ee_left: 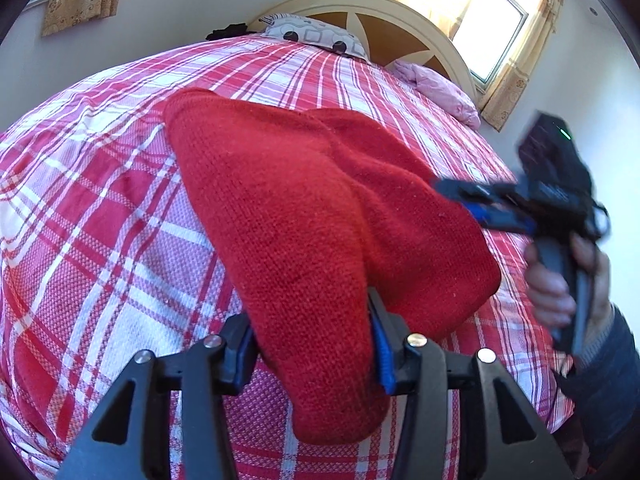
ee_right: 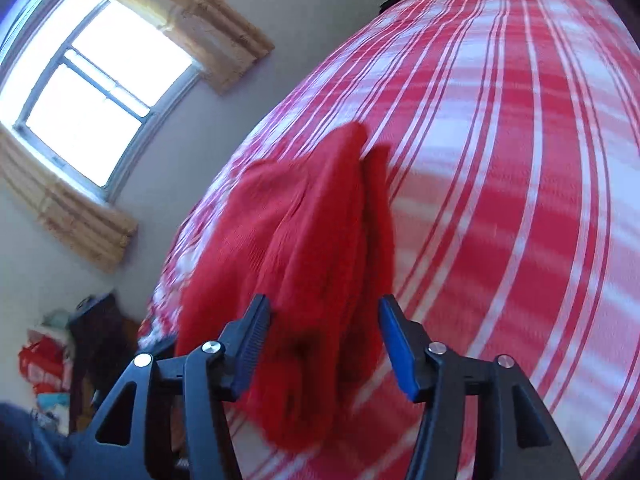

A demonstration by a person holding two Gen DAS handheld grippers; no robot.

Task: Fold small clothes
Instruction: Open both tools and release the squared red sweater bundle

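Ahead of the left claw a bed [ee_left: 100, 184] in red-and-white plaid runs to an arched cream headboard [ee_left: 404, 20] with a patterned pillow [ee_left: 316, 36], a sunlit curtained window [ee_left: 492, 28] to its upper right, and another bright window [ee_right: 96, 84] stands up-left of the right claw.

We see a fuzzy red knit garment [ee_left: 304, 216] on the bed's [ee_left: 100, 216] woven checked cloth, and a hand-held gripper [ee_right: 324, 344] of matt black plastic.

Beside the red knit garment [ee_left: 320, 216], the right gripper [ee_left: 476, 204] is motion-blurred, its fingertips hidden at the cloth's edge, while the garment's near end covers the left gripper's [ee_left: 316, 364] pads.
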